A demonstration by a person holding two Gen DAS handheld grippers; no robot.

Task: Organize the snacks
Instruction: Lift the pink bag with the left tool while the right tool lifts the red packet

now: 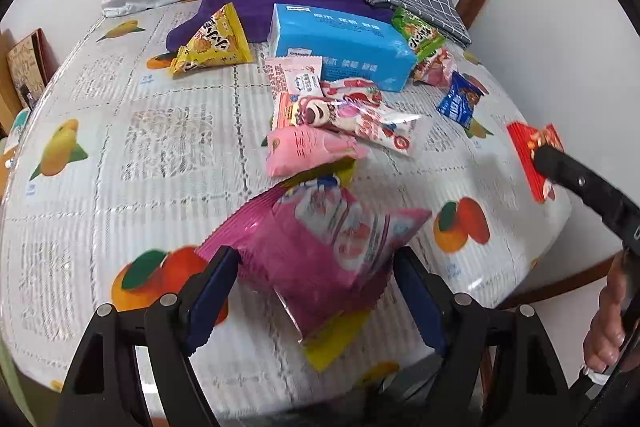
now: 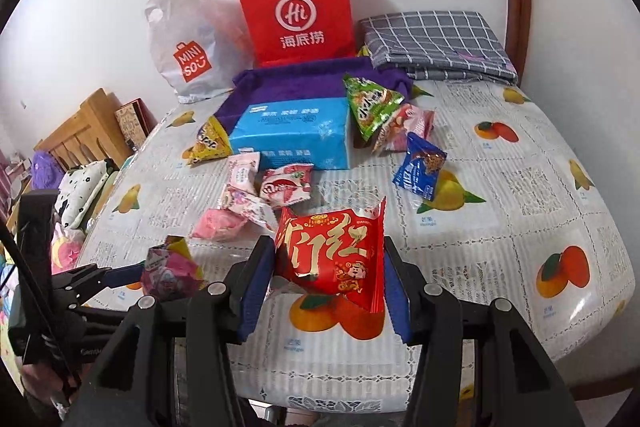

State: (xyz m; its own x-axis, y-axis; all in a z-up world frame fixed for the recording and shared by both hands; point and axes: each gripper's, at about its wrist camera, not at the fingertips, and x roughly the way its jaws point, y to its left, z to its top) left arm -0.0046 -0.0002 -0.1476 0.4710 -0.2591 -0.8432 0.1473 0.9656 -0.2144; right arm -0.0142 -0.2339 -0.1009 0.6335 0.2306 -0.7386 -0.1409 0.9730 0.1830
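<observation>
Left wrist view: left gripper (image 1: pixel 316 279), jaws spread wide around a crinkled magenta foil snack packet (image 1: pixel 320 251) with a yellow edge; whether the pads press it cannot be told. Packet lies on the ribbed, fruit-printed table cover (image 1: pixel 120 155).

Right wrist view: right gripper (image 2: pixel 328 275) clenched on a glossy red snack packet (image 2: pixel 332 255), pads touching both sides. Blue rectangular tissue pack (image 2: pixel 292 131) at 12 o'clock.

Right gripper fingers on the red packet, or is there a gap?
Touching. In the right wrist view both fingers press the red packet's side edges, no gap at either pad, and the packet sits lifted off the tablecloth between them.
</observation>
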